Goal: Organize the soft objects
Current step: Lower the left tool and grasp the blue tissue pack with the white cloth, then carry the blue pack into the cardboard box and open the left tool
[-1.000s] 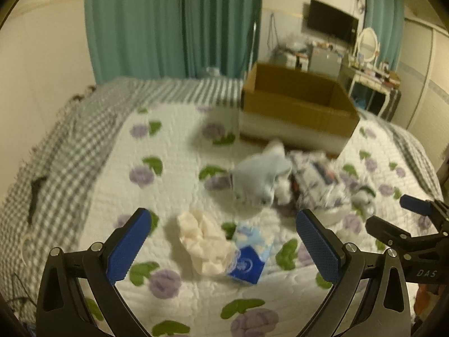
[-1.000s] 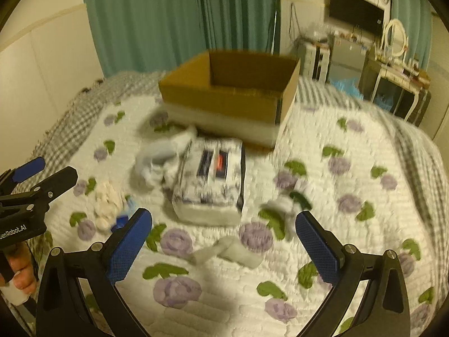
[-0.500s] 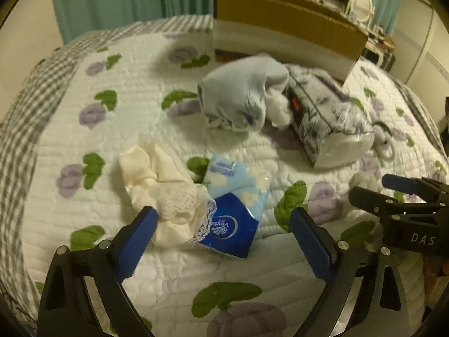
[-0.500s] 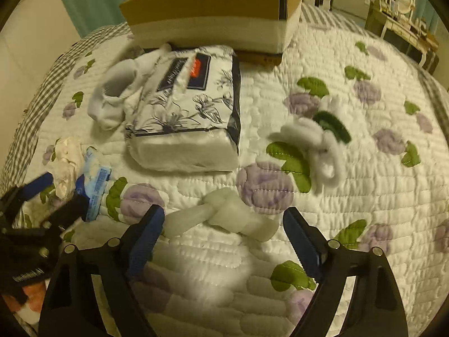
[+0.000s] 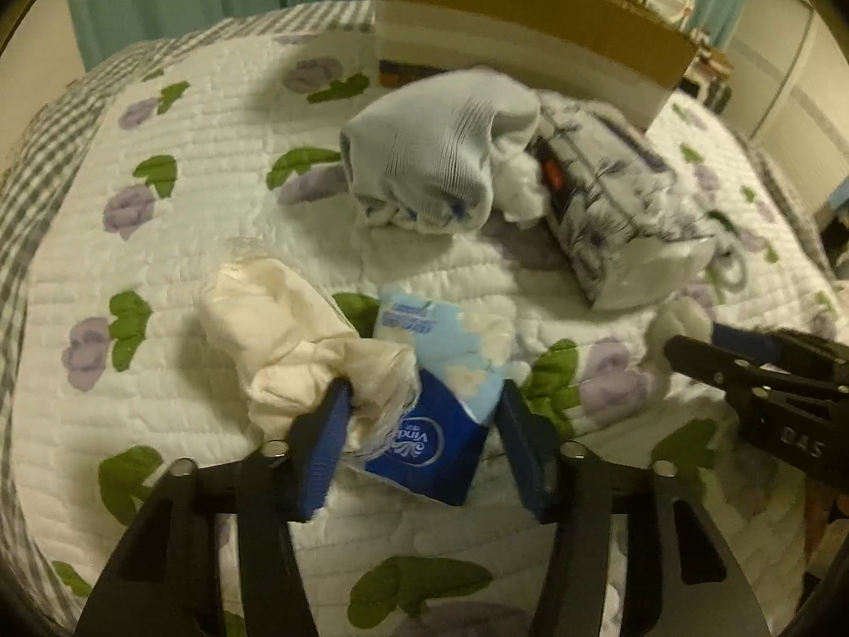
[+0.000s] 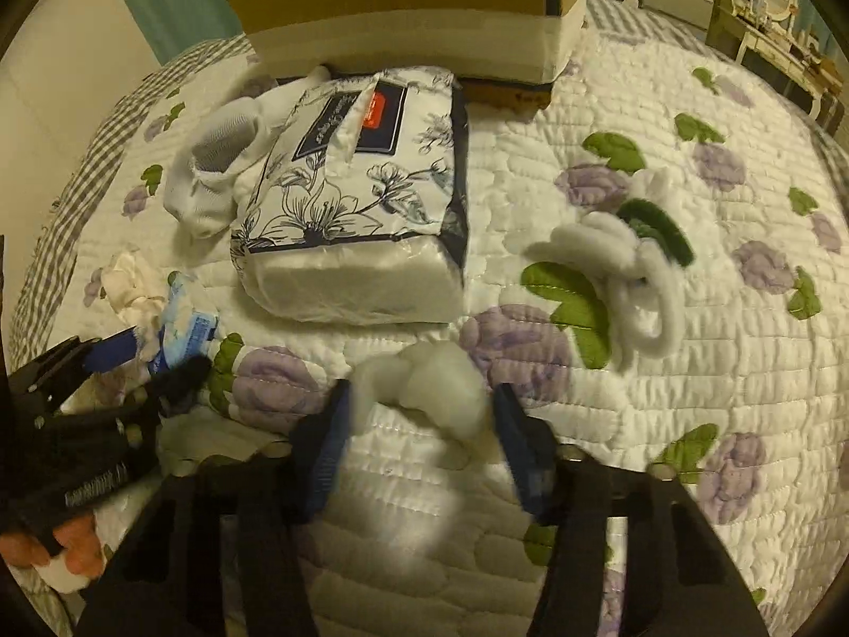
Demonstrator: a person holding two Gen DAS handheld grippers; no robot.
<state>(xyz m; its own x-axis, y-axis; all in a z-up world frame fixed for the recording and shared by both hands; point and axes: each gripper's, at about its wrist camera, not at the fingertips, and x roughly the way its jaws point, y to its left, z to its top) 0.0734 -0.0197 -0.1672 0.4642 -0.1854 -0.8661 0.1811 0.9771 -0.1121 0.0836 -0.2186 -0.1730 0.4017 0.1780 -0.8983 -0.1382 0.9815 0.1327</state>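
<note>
- Left gripper (image 5: pixel 422 424): blue pads spread, bracketing the blue tissue packet (image 5: pixel 435 414) and the lace-edged tail of the cream cloth (image 5: pixel 297 339); pads beside both, not yet pressing.
- Packet's long axis runs away from the gripper; glossy film, slippery by judgement. Cloth is crumpled and limp.
- Right gripper (image 6: pixel 419 414): pads spread around the knotted white fleece strip (image 6: pixel 424 387), long axis crosswise between the pads; contact blurred.
- Mid quilt (image 6: pixel 690 371): plastic-wrapped floral tissue pack (image 6: pixel 350 201), ribbed pale-blue sock bundle (image 5: pixel 440 159), fluffy white-and-green rings (image 6: pixel 631 260).
- Far edge: open cardboard box (image 6: pixel 414 5), the likely destination.
</note>
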